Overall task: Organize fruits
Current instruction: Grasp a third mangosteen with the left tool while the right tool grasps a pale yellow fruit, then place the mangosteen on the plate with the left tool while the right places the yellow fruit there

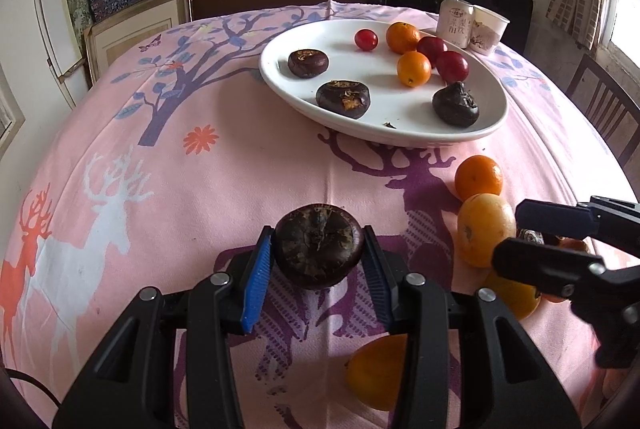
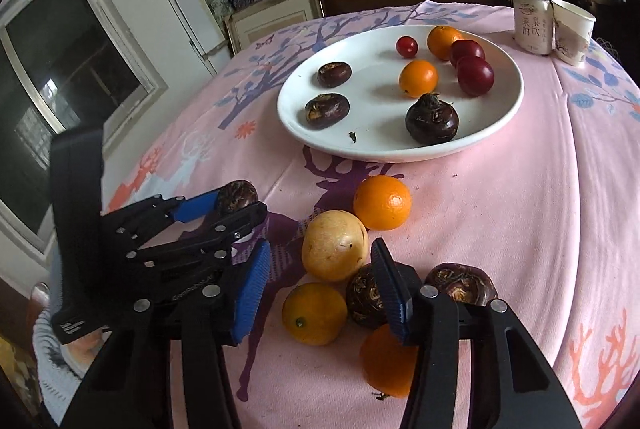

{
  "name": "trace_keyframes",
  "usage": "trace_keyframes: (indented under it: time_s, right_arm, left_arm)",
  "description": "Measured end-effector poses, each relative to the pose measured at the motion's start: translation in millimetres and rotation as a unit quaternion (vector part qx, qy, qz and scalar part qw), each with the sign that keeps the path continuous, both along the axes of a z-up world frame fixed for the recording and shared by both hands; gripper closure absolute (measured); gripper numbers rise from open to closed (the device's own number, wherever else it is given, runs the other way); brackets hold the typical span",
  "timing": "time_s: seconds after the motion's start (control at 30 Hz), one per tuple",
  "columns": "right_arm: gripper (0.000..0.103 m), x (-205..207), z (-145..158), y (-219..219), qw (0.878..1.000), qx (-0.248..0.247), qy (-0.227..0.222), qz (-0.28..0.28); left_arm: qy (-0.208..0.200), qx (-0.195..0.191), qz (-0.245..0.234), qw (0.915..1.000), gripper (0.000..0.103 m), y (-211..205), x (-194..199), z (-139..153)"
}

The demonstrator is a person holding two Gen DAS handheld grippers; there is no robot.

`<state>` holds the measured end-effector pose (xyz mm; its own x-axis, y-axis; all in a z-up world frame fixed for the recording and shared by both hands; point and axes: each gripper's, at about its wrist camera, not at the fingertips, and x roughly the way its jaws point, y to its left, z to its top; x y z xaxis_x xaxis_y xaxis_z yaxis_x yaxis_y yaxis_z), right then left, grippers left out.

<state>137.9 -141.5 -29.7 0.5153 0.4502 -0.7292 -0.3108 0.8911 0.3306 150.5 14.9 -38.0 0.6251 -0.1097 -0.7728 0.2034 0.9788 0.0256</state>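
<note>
My left gripper [image 1: 319, 249] is shut on a dark water chestnut [image 1: 319, 245], held just above the pink tablecloth; in the right wrist view the left gripper [image 2: 240, 207] shows with that chestnut [image 2: 237, 196]. My right gripper [image 2: 320, 249] stands open over a cluster of loose fruit: a pale yellow fruit [image 2: 334, 247], a small orange [image 2: 314, 313] and a dark chestnut [image 2: 362, 295] lie between its fingers, with no pad clearly pressing. Another orange [image 2: 382, 203] and a chestnut [image 2: 460, 285] lie beside it. The white plate [image 2: 296, 97] holds three chestnuts, two oranges and red fruits.
A drink can [image 2: 532, 21] and a paper cup [image 2: 572, 29] stand behind the plate at the back right. A wooden chair [image 1: 600, 105] is by the table's right edge. Shelves with boxes fill the back wall.
</note>
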Motion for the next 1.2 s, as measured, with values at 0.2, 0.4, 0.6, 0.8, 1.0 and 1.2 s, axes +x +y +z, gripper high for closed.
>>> trace_keyframes:
  time_s: [0.2, 0.4, 0.6, 0.8, 1.0, 1.2]
  right_arm:
    - [0.065, -2.2, -8.0, 16.4, 0.997, -0.072, -0.036, 0.003]
    - [0.066, -8.1, -1.2, -8.2, 0.999, -0.010, -0.037, -0.006]
    - [0.066, -17.2, 41.3, -55.8, 0.993, 0.065, -0.087, -0.046]
    - [0.066, 33.6, 58.6, -65.5, 0.993, 0.063, -0.070, -0.078]
    - [0.066, 76.9, 37.5, -57.6, 0.991, 0.075, -0.052, -0.093]
    - [0.051, 93.7, 22.3, -63.7, 0.988, 0.102, -0.052, -0.102]
  left_arm:
    - [0.014, 0.006, 0.005, 0.9999, 0.061, 0.2, 4.1, -6.0]
    - [-0.004, 0.008, 0.008, 0.9999, 0.061, 0.0, -1.0, -0.9]
    - [-0.063, -0.022, 0.017, 0.9976, 0.061, -0.6, -0.8, 44.7]
    - [-0.065, -0.040, 0.016, 0.9969, 0.061, -25.2, 51.8, 71.1]
    - [-0.050, -0.042, 0.023, 0.9976, 0.060, -32.5, 91.8, 52.4]
    - [-0.038, -0.047, 0.040, 0.9974, 0.043, -15.9, 104.4, 37.5]
